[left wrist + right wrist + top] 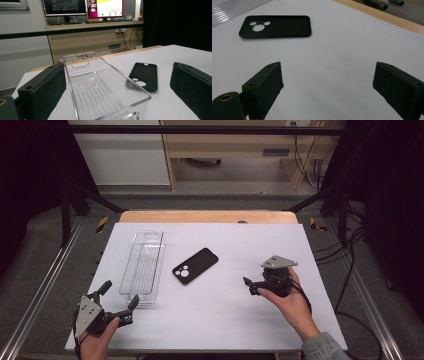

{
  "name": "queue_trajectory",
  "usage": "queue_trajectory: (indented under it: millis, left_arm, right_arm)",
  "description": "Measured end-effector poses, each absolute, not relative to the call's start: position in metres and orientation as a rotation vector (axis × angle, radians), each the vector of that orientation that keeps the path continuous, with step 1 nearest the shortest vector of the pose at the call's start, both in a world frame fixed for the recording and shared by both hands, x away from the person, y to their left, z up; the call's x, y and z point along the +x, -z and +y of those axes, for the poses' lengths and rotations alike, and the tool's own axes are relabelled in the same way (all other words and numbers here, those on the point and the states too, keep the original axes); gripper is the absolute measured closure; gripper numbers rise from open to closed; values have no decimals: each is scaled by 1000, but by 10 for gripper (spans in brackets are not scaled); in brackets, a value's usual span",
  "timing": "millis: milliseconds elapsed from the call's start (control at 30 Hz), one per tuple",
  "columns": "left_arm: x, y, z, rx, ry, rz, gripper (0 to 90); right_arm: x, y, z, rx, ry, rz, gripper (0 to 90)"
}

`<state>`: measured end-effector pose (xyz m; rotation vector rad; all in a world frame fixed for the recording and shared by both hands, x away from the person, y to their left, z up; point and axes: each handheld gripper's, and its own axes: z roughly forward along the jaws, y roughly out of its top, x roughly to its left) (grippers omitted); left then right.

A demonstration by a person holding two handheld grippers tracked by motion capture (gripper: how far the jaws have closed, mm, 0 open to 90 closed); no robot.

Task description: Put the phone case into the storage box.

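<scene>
Resting flat near the middle of the white bench, the black phone case lies with its round camera cut-outs turned toward the near edge, and no brand or lettering can be read on it. Just to its left stands a clear plastic tray, long and narrow, ribbed along its floor, with an oval handle slot at its far end; it runs from the far-left part of the bench toward the near-left corner. The left tool sits at that near-left corner with its jaws spread wide around the tray's near end, not touching it as far as the left gripper view shows. The right tool hovers toward the right edge, jaws likewise spread and holding nothing, pointing at the case, which lies well apart from it. Monitors beyond the bench show text too small to read.
</scene>
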<state>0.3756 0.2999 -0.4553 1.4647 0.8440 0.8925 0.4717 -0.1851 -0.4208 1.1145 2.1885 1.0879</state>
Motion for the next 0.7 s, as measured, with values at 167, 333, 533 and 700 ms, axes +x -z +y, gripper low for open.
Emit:
queue_trajectory:
  millis: [167,333,533,700]
  left_arm:
    - [376,455,301,1456,-890,846,2]
    - [376,455,301,1453,-888,846,3]
    - [376,455,302,1449,-886,849,3]
    - [376,455,303,1443,-884,851,3]
  right_arm:
    - [491,418,-167,1106,-1044,2256,97]
    - [506,416,-152,1091,-1001,2318,105]
    - [520,416,-135,1071,-970,2372,106]
    - [532,419,-126,1078,-951,2405,112]
